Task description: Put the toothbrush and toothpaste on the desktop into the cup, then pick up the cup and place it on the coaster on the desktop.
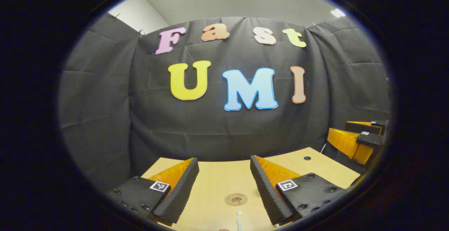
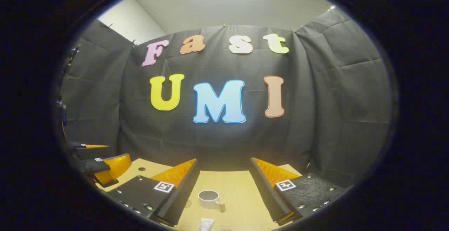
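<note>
In the left gripper view, the left gripper (image 1: 224,189) sits at bottom center w/ jaws spread wide, released, nothing between them but bare tabletop (image 1: 217,178). The coaster (image 1: 236,199), a round brown disc, lies flat on the tabletop low in the frame, in the gap between the two fingers and closer to the frame-right one. Just below it, at the bottom edge, the toothbrush (image 1: 239,220) pokes up into view, pale, lengthwise toward the coaster, tip near but apart from it; the rest is cut off. At mid-right edge of that frame the right gripper (image 1: 361,139) shows farther off, above the tabletop's far right corner; a small dark hole (image 1: 307,158) marks the tabletop near there. In the right gripper view, the right gripper (image 2: 224,189) is at bottom center, jaws likewise apart, grasping nothing. The cup (image 2: 209,198), pale w/ a dark inside, stands upright on the tabletop (image 2: 238,189) in the gap, nearer the frame-left finger, not touched by either; its handle sticks out to lower right. Below the cup, at the bottom edge, the end of the toothpaste (image 2: 206,224) lies on the tabletop, apart from the cup, mostly cut off. At lower left of that frame the left gripper (image 2: 100,160) shows farther off, over the tabletop's left part; can't tell its jaw state from this angle.
</note>
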`<action>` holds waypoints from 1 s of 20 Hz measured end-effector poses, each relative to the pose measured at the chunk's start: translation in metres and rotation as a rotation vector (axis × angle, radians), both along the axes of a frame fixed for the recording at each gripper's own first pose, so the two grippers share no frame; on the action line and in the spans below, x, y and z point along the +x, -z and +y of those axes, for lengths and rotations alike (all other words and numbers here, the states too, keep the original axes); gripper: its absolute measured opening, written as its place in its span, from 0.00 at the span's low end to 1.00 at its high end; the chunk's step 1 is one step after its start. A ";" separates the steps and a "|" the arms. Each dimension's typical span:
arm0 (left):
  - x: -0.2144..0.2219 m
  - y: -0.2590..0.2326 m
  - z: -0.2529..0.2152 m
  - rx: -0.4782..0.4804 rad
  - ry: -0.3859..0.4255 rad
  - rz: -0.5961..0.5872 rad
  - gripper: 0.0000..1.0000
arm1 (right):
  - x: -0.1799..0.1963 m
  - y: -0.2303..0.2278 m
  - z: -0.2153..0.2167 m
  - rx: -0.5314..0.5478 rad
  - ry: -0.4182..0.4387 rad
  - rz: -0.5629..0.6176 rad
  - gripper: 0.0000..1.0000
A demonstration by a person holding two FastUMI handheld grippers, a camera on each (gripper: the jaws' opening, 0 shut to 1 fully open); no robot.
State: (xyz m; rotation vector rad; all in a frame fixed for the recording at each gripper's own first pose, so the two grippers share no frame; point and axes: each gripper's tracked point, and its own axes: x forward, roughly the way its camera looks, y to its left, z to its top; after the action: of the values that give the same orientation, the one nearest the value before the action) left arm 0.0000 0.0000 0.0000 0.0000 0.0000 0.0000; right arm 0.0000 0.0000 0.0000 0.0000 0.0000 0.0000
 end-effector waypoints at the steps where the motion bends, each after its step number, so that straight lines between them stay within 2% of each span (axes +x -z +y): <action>1: 0.000 -0.001 0.000 0.000 0.000 -0.002 0.95 | 0.003 0.000 0.001 0.005 -0.004 0.000 0.89; 14: 0.001 -0.006 0.000 0.008 0.001 -0.016 0.93 | 0.008 0.009 0.008 0.017 -0.054 0.052 0.89; 15: 0.002 -0.005 -0.001 0.007 0.001 -0.008 0.95 | 0.008 0.010 0.007 0.018 -0.057 0.058 0.89; 19: 0.005 0.005 0.001 -0.014 0.004 0.035 0.93 | 0.009 0.011 0.009 0.011 -0.068 0.074 0.89; 20: 0.005 0.010 0.001 -0.012 0.005 0.051 0.96 | 0.010 0.012 0.010 0.008 -0.074 0.086 0.89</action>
State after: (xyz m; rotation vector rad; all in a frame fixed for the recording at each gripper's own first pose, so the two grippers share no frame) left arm 0.0049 0.0012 -0.0103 -0.0124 0.0507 -0.0050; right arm 0.0095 0.0098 -0.0124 0.0080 0.0858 0.0745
